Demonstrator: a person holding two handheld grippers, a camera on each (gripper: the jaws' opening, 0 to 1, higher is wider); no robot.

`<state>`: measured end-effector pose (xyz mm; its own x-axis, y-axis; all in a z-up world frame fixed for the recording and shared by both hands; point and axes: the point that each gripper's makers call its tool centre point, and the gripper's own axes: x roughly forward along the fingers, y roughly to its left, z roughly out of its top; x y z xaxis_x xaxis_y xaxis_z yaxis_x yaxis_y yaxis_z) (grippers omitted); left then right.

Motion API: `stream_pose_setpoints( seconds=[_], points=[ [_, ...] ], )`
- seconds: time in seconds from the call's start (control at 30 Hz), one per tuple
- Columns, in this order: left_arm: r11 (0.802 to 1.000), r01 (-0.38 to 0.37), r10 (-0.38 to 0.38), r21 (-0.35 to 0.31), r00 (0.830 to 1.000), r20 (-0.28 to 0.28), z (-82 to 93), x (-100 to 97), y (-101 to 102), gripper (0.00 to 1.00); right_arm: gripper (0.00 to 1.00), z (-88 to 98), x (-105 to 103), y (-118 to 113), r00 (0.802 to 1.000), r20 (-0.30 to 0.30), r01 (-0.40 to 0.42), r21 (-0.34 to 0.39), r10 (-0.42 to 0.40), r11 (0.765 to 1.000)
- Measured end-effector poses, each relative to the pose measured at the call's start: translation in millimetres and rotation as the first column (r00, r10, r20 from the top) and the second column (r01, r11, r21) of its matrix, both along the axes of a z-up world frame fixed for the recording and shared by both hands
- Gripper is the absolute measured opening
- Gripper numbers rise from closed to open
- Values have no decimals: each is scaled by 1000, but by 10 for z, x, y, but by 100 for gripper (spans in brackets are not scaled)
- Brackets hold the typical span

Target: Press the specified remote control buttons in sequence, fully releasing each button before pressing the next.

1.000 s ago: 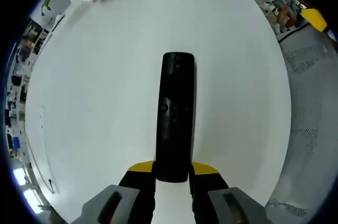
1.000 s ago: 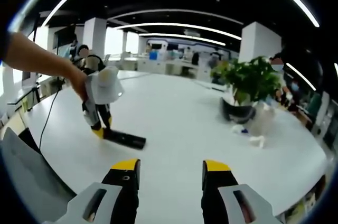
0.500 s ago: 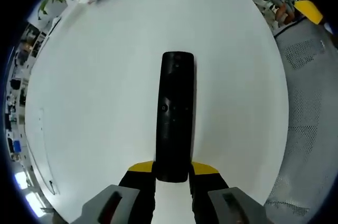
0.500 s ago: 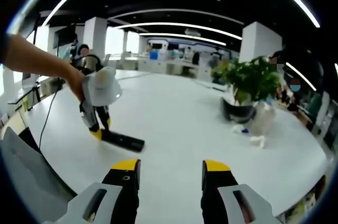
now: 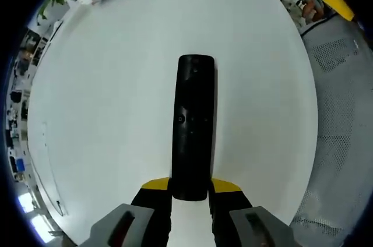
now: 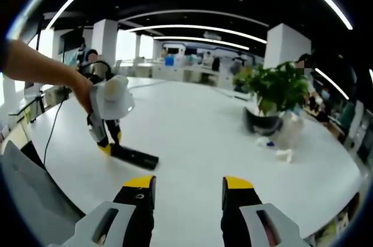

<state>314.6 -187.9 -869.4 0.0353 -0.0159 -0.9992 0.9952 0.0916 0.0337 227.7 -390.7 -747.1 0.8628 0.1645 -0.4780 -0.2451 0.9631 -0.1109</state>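
Observation:
A long black remote control (image 5: pixel 193 126) lies lengthwise on the white table (image 5: pixel 105 95), its small buttons near the middle. My left gripper (image 5: pixel 190 187) is shut on the remote's near end, yellow tips either side. In the right gripper view the same remote (image 6: pixel 135 156) rests on the table at left, held by the left gripper (image 6: pixel 108 142) in a person's hand (image 6: pixel 84 95). My right gripper (image 6: pixel 188 184) hovers open and empty above the table, well to the right of the remote.
A potted green plant (image 6: pixel 275 98) stands at the back right with small white items (image 6: pixel 284 155) beside it. A grey chair back (image 6: pixel 26 194) sits low left. A cable (image 6: pixel 53 127) hangs off the table's left edge. Mesh flooring (image 5: pixel 341 142) lies past the table's right rim.
The remote and left gripper have drifted slightly left and nearer in the right gripper view. Grip unchanged; right gripper stays open.

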Motion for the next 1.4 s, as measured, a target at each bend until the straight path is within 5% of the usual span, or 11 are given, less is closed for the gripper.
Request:
stream_pose_setpoints(
  seconds=[1.4],
  points=[
    [1000,-3,3,4,1000,-3,-5,-238,24,24,41,7,-4,24,1000,4,-14,0,14,1000]
  ],
)
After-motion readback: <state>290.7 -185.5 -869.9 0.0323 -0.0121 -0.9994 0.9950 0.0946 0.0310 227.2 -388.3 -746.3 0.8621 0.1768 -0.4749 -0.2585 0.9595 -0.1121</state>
